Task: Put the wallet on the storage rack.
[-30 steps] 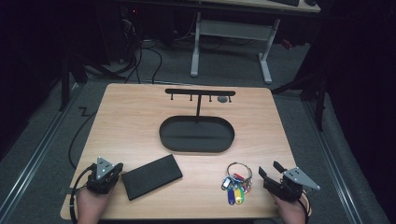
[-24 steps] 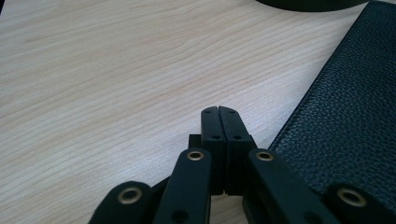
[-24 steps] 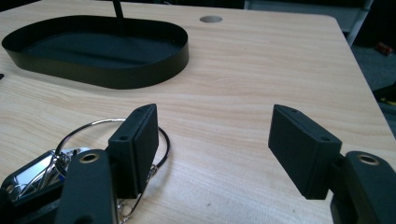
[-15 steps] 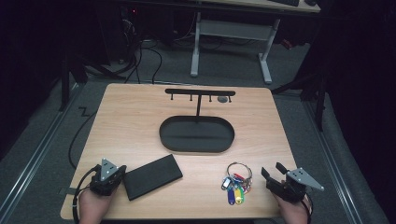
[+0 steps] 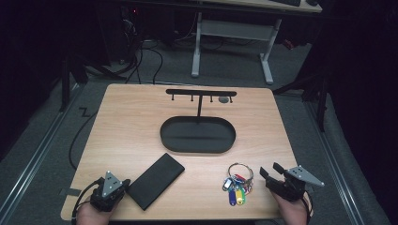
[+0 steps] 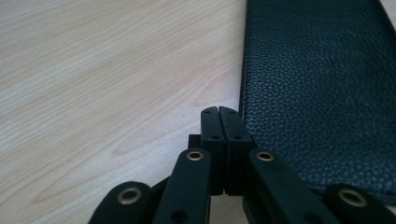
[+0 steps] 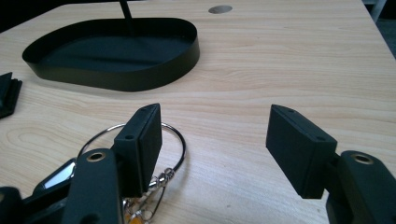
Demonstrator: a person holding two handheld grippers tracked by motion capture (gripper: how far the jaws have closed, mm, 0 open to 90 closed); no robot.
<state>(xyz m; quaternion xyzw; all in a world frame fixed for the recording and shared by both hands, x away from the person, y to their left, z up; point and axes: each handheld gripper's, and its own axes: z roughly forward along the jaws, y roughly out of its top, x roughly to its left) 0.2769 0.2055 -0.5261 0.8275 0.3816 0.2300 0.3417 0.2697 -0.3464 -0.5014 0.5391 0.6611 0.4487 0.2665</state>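
Both my grippers sit low at the near edge of the light wooden table (image 5: 131, 126), one closed, one spread.

High view: my left gripper (image 5: 123, 185) rests at the near left corner, just beside the flat black rectangular leather case (image 5: 156, 180). My right gripper (image 5: 271, 171) sits at the near right, its tips just beside the bunch of keys with coloured tags on a silver ring (image 5: 238, 185). Mid-table stands the black oval metal tray (image 5: 197, 135), a black T-shaped hook rack (image 5: 201, 93) rising from its far side.
Left gripper view: my left gripper (image 6: 219, 114) is clenched, jaws pressed together on nothing, against the edge of the grained case (image 6: 317, 84).
Right gripper view: my right gripper (image 7: 215, 135) is released, jaws wide apart over bare wood; the left jaw overlaps the silver ring (image 7: 175, 140), and the tray (image 7: 116, 77) lies beyond.
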